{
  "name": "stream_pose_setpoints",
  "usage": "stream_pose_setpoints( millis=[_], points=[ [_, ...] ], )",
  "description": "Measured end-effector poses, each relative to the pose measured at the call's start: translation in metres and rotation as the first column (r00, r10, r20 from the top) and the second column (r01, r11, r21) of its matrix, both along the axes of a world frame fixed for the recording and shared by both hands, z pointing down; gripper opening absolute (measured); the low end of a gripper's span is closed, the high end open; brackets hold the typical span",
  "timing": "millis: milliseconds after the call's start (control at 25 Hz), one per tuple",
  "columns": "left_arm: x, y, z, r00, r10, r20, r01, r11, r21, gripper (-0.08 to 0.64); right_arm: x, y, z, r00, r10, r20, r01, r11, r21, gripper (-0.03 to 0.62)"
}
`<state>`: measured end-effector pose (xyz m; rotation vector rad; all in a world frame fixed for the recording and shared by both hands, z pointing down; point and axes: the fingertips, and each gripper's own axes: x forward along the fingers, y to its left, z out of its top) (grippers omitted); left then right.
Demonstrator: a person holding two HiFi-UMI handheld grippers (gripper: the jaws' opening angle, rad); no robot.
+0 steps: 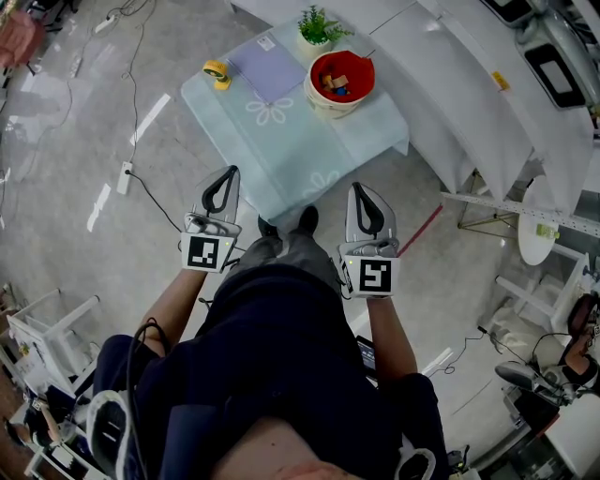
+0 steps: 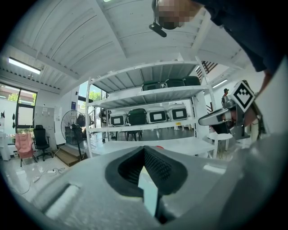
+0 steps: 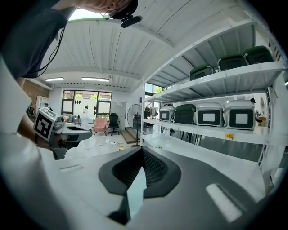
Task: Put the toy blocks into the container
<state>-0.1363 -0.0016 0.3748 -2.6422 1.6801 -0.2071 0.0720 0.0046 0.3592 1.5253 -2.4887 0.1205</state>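
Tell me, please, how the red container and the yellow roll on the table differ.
The red container is far larger than the yellow roll. The container holds toy blocks; the roll holds nothing that shows. The container stands at the table's far right corner near the potted plant; the roll lies at the far left corner beside the purple sheet. Both rest on the cloth-covered table.

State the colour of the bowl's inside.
The bowl is red inside; the head view shows it best.
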Motion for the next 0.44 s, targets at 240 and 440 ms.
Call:
stream_pose_setpoints(
  millis=[240,440],
  points=[
    [-0.0019,0.0013,0.0009,1.000,-0.006,-0.001,0.006,1.000,-0.008,0.002,0.0010,-0.0017,-0.0006,1.000,0.001,-0.008,-0.001,1.000,0.001,-0.003],
    [-0.0035,0.0001,-0.0012,1.000,-0.008,0.002,0.008,1.000,-0.004,0.002,-0.0002,-0.0028,-0.0030,1.000,-0.002,-0.012,0.002,1.000,0.004,-0.003]
  ],
)
